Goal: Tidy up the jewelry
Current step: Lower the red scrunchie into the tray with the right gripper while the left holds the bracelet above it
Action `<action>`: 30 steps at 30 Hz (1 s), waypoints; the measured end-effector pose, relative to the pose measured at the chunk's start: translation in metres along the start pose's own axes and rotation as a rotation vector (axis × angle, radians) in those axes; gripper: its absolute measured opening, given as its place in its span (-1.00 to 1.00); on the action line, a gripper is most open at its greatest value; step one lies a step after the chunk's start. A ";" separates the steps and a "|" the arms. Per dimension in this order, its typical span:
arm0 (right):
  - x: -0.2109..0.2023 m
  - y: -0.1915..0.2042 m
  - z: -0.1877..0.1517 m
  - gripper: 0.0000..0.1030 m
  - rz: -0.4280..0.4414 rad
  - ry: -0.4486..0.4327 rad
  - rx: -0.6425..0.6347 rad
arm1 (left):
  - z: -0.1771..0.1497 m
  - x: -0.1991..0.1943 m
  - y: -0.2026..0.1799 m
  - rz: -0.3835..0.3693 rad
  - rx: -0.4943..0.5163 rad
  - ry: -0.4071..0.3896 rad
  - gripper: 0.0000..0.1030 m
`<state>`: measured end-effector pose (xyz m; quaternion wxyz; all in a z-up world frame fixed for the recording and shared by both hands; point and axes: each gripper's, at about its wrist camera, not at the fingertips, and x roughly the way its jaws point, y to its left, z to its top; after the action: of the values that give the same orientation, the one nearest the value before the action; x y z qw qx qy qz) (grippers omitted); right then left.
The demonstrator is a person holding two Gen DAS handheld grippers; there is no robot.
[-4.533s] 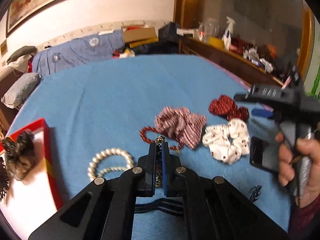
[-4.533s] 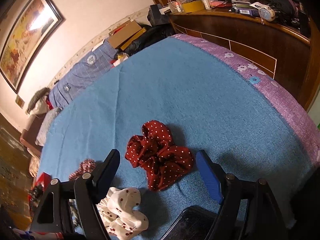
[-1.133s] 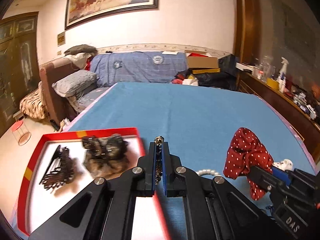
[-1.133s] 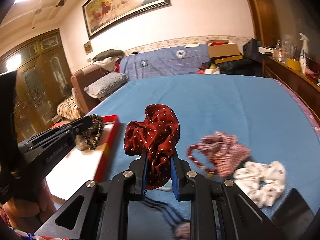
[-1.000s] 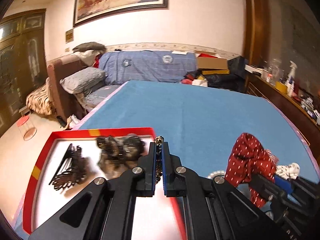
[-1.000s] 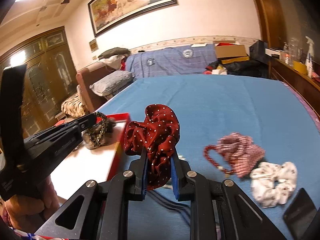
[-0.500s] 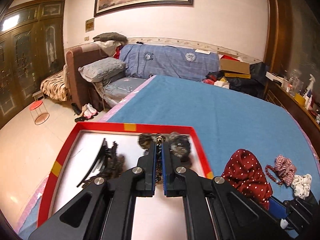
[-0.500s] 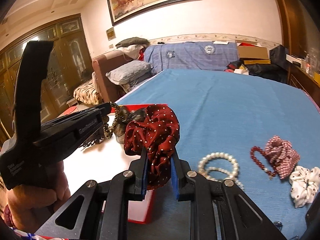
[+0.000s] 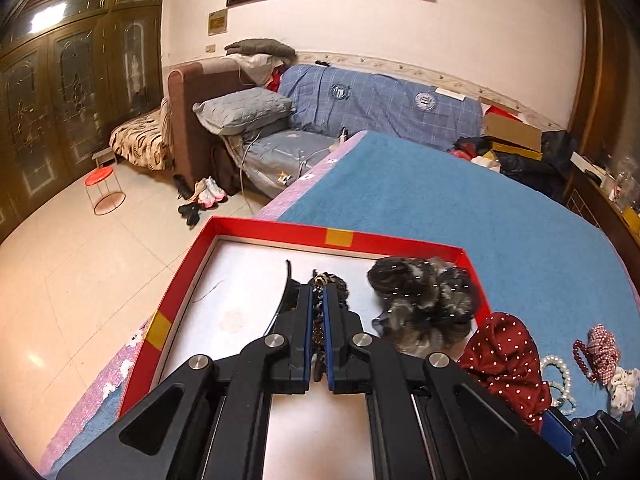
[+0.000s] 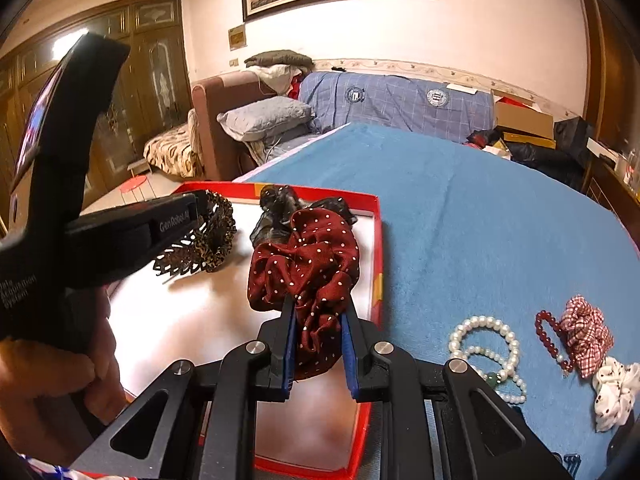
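A red-rimmed box (image 9: 280, 231) with a white floor lies on the blue bed; it also shows in the right wrist view (image 10: 378, 240). My left gripper (image 9: 319, 300) is shut on a leopard-print scrunchie (image 9: 334, 282) and holds it over the box; the scrunchie also shows in the right wrist view (image 10: 218, 236). My right gripper (image 10: 319, 312) is shut on a dark red polka-dot scrunchie (image 10: 312, 260) above the box's right part. A dark grey scrunchie (image 9: 424, 300) and a black hair claw (image 10: 176, 262) lie in the box.
On the blue cover (image 10: 480, 220) right of the box lie pearl bracelets (image 10: 486, 340), a red bead bracelet (image 10: 546, 330), a red checked scrunchie (image 10: 586, 334) and a white dotted scrunchie (image 10: 614, 390). A sofa (image 9: 380, 100) stands behind the bed; floor lies to the left.
Both grippers have moved left over the red box with their scrunchies. The loose jewelry on the cover has slid to the right of view.
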<state>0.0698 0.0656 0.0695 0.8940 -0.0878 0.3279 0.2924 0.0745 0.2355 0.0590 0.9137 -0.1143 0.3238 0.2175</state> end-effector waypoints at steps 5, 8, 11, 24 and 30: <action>0.006 0.008 -0.003 -0.58 -0.034 0.009 -0.045 | -0.002 0.005 0.001 0.010 0.006 0.019 -0.91; 0.007 0.013 -0.005 -0.58 -0.043 0.013 -0.061 | -0.002 0.007 0.002 0.019 0.005 0.023 -0.91; 0.009 0.019 -0.006 -0.57 -0.048 0.015 -0.071 | -0.003 0.009 0.001 0.024 0.010 0.027 -0.91; 0.014 0.024 -0.008 -0.56 -0.052 0.024 -0.087 | -0.004 0.014 0.000 0.024 0.010 0.039 -0.91; 0.021 0.023 -0.005 -0.56 -0.057 0.035 -0.088 | -0.004 0.015 0.000 0.023 0.011 0.040 -0.91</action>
<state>0.0665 0.0925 0.0535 0.8915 -0.1413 0.3275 0.2794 0.0827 0.2392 0.0465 0.9051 -0.1099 0.3444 0.2239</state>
